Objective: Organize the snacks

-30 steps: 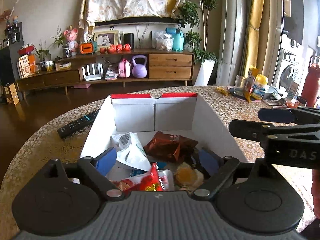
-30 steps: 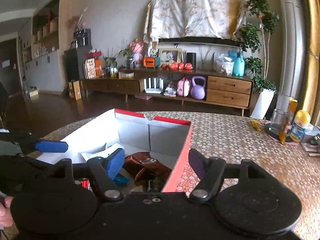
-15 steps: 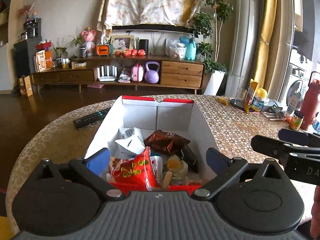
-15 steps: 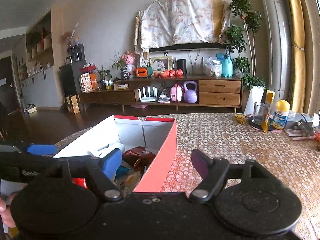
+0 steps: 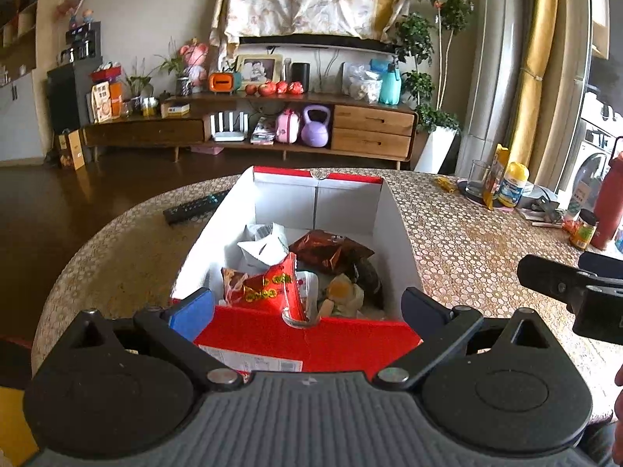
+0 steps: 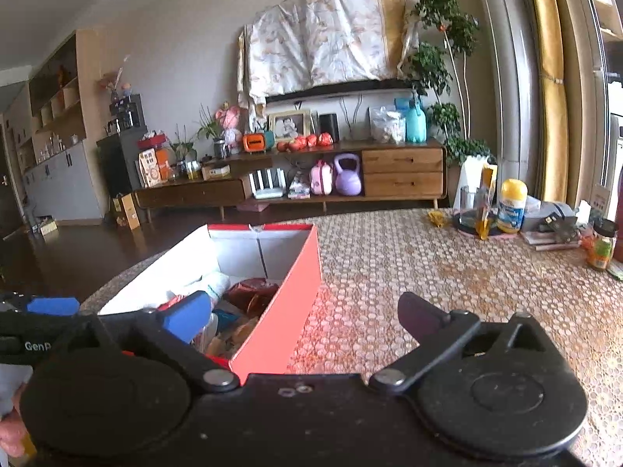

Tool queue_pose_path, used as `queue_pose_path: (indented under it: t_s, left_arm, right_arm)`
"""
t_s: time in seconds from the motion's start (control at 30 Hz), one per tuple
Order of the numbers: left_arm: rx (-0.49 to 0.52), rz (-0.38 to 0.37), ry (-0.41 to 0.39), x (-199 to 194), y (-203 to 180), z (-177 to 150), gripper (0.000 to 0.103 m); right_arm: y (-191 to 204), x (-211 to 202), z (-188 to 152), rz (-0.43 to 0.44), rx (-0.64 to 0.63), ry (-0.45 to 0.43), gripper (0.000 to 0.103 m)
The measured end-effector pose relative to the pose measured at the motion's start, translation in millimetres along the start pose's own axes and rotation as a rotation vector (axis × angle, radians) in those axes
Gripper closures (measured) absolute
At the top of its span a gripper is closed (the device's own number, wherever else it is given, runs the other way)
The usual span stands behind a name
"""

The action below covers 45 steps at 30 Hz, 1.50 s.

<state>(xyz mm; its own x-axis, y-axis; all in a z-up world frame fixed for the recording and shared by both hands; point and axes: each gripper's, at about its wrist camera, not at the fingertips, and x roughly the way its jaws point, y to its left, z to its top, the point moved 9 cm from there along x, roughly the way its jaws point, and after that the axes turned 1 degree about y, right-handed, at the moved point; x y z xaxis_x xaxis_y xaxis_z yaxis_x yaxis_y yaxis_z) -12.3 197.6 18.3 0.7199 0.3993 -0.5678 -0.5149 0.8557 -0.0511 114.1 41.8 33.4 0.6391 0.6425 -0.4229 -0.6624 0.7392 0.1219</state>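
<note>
A red cardboard box [image 5: 342, 342] with white inner walls stands on the round table; it also shows in the right wrist view [image 6: 284, 311]. Inside lie a red snack packet [image 5: 268, 288], a brown foil bag [image 5: 331, 249], a white wrapper [image 5: 264, 245] and a yellowish snack [image 5: 342, 292]. My left gripper [image 5: 307, 307] is open and empty, in front of the box's near wall. My right gripper [image 6: 303, 311] is open and empty, at the box's right near corner. The right gripper also shows at the right edge of the left wrist view [image 5: 564, 284].
A black remote [image 5: 194, 206] lies left of the box. At the table's far right stand a glass [image 5: 477, 183], a yellow-capped bottle [image 5: 514, 185], a small jar [image 5: 584, 229] and a red flask [image 5: 609, 202]. A patterned cloth [image 6: 447, 272] covers the table.
Both grippers have drawn back and up from the box. The left gripper was over the snacks inside and now sits outside the near wall. The red packet stays in the box.
</note>
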Motion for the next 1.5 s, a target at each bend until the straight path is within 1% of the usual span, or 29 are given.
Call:
queue_pose_path:
  t_s: [0.1, 0.4, 1.5]
  left_arm:
    - [-0.004, -0.008, 0.004, -1, -3, 0, 0.0]
    - [0.002, -0.016, 0.009, 4, -8, 2, 0.0]
    - [0.005, -0.027, 0.017, 8, -8, 1, 0.0]
  right_arm:
    - [-3, -1, -1, -0.02, -0.007, 0.013, 0.0]
    - [-11, -2, -3, -0.044, -0.008, 0.018, 0.0]
    - [-17, 1, -7, -0.054, 0.002, 0.041, 0.0]
